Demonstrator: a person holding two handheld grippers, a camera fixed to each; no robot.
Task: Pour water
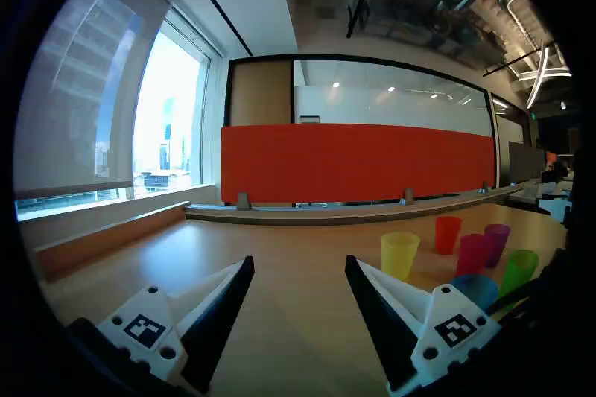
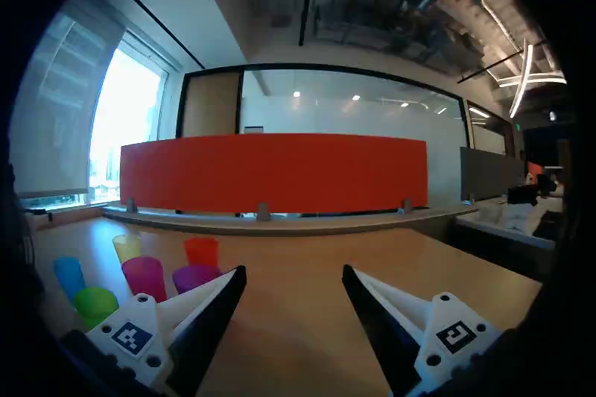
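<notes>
The six translucent plastic cups are standing upright in a loose cluster on the pale wooden desk, and they are lying between my two hands. They are off to the right of my left gripper and off to the left of my right gripper.

In the left gripper view, the yellow translucent plastic cup is standing just beyond my right-hand finger. The blue translucent plastic cup is sitting close beside that finger, with its base cut off behind it. In the right gripper view, the purple translucent plastic cup is showing just above my left-hand finger, its lower part hidden. The green translucent plastic cup is standing farther out to the left.

Every cup's long axis is running straight up, so I am judging that either hand needs to swing inward and close on a cup from the side. I am holding both pairs of fingers spread wide, with nothing between them.

I cannot tell which hand is nearer the cluster, nor whether any cup is holding water. Behind the desk a long orange partition screen is closing off the far edge.
</notes>
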